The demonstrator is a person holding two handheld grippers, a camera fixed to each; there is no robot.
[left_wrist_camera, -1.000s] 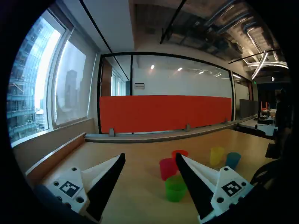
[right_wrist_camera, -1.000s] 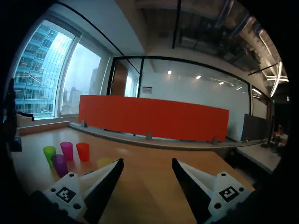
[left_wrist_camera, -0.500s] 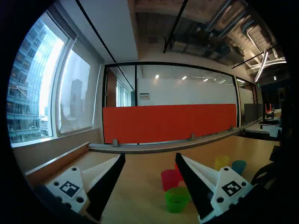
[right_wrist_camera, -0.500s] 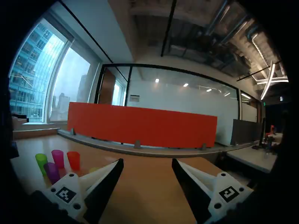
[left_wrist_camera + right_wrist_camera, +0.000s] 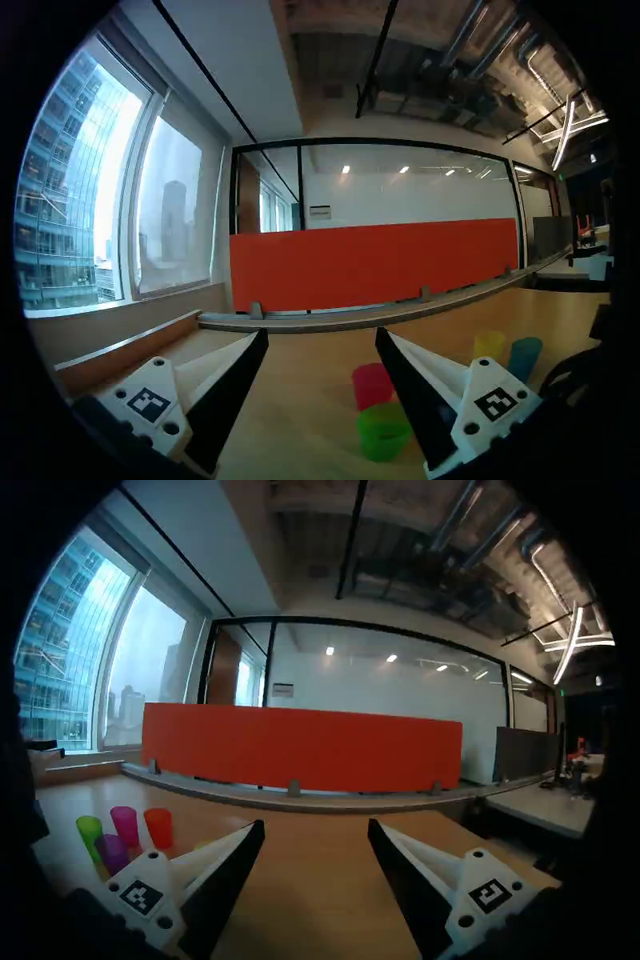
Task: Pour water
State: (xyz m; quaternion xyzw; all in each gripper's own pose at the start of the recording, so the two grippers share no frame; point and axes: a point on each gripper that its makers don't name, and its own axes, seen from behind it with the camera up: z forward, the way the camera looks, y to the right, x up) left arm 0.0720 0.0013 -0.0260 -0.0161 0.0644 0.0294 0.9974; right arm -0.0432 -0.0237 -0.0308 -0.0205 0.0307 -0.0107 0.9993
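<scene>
**Left gripper view**

- The left hand-held gripper (image 5: 320,332) is spread wide. Nothing sits between its two fingers, and their tips are well apart.
- The gripper is held above a wooden desk (image 5: 304,400), which shows in the gap between the fingers.
- A pink cup (image 5: 370,384) stands upright on the desk at about 5 o'clock from the centre of the view. The finger on the right of the view covers its right edge.
- A green cup (image 5: 382,432) stands upright just in front of the pink cup, also at 5 o'clock and lower in the view. The same finger covers its right side. Whether the two cups touch cannot be told.
- A yellow cup (image 5: 488,344) and a teal cup (image 5: 525,358) stand close together at 4 o'clock, beyond that finger and apart from the pink and green pair.
- The contents of the cups cannot be told.
- An orange partition (image 5: 376,260) runs along the far edge of the desk. Windows (image 5: 88,216) stand at 9 o'clock.

**Right gripper view**

- The right hand-held gripper (image 5: 314,824) is also spread wide and holds nothing. Bare desk shows between its fingers.
- A group of four cups (image 5: 125,826) stands upright on the desk at 8 o'clock, well apart from the fingertips.
- In this group, the green, magenta and red cups form a row. A purple cup stands nearer the camera, in front of the green and magenta ones.
- The orange partition crosses the middle of the view.
</scene>
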